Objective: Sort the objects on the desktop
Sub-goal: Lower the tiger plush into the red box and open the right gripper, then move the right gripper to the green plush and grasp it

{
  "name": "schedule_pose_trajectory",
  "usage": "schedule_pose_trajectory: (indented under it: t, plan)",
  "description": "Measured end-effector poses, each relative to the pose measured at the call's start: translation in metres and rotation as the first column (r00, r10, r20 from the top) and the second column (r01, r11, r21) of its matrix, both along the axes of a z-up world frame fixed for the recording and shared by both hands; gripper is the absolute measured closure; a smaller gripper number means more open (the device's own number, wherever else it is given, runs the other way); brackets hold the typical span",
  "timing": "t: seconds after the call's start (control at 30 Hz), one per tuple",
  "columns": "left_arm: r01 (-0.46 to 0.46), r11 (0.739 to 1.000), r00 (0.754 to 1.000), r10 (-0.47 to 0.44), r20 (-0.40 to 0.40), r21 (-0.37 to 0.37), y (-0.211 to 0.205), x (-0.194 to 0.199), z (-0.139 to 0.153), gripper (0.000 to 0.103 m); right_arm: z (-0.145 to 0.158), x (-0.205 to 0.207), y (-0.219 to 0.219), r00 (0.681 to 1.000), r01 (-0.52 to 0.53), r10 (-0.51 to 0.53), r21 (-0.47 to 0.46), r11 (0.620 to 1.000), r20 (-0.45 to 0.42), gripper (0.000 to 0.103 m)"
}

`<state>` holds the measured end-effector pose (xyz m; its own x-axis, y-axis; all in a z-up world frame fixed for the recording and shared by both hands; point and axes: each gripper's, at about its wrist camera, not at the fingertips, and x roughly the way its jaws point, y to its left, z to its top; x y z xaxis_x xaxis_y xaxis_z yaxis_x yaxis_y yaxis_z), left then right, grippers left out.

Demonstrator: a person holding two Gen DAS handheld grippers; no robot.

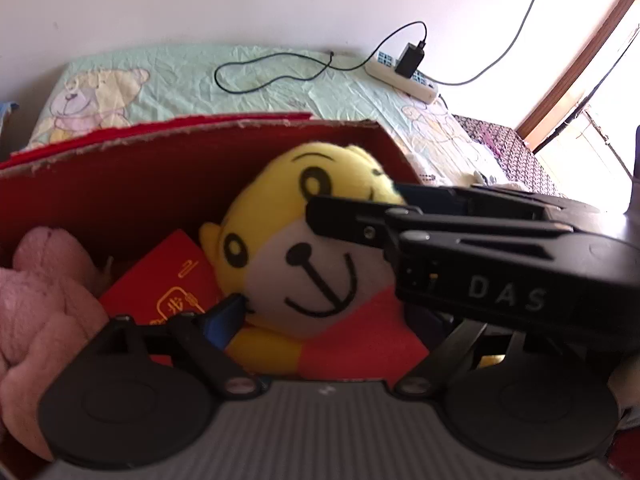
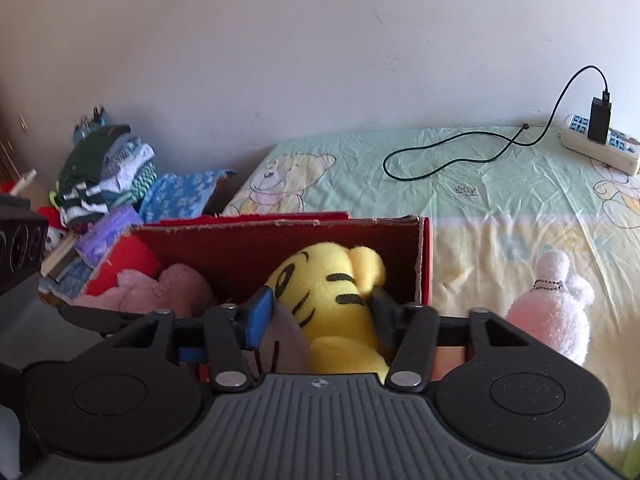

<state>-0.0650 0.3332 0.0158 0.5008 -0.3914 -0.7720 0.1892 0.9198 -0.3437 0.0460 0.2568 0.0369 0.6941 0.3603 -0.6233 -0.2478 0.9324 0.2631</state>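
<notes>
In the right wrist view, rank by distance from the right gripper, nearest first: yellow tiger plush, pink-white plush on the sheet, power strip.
From the right gripper:
1. Yellow tiger plush, between its fingers, in the red box.
2. Pink-white plush, right, on the sheet.
3. Power strip, far right, by the wall.

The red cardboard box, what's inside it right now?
Inside the red cardboard box: a yellow tiger plush toy, a pink plush toy and a red envelope. Anything beneath them is hidden.
</notes>
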Motion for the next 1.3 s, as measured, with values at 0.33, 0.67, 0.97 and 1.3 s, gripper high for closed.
schedule_pose_trajectory:
  t: [0.33,0.67,0.97,1.3]
  plan:
    - [0.051,0.988,0.990,-0.069,0.122,0.143,-0.043,0.006,0.017,0.014,0.024,-0.031,-0.009,0.981,0.157,-0.151,-0.044,0.987,0.123,0.067]
    - [0.021,0.988,0.999,-0.024,0.023,0.155,-0.035,0.011,0.009,0.021,0.007,-0.005,-0.004,0.986,0.164,-0.162,-0.051,0.985,0.043,0.064]
    - [-0.103,0.988,0.991,0.092,0.092,0.116,-0.008,-0.017,0.029,0.016,0.020,-0.034,-0.022,0.975,0.172,-0.180,0.070,0.983,0.131,0.040]
    - [-0.113,0.981,0.960,0.068,0.270,0.156,-0.048,-0.057,0.070,0.021,0.016,-0.072,-0.089,0.971,0.200,-0.226,0.261,0.944,0.073,0.063]
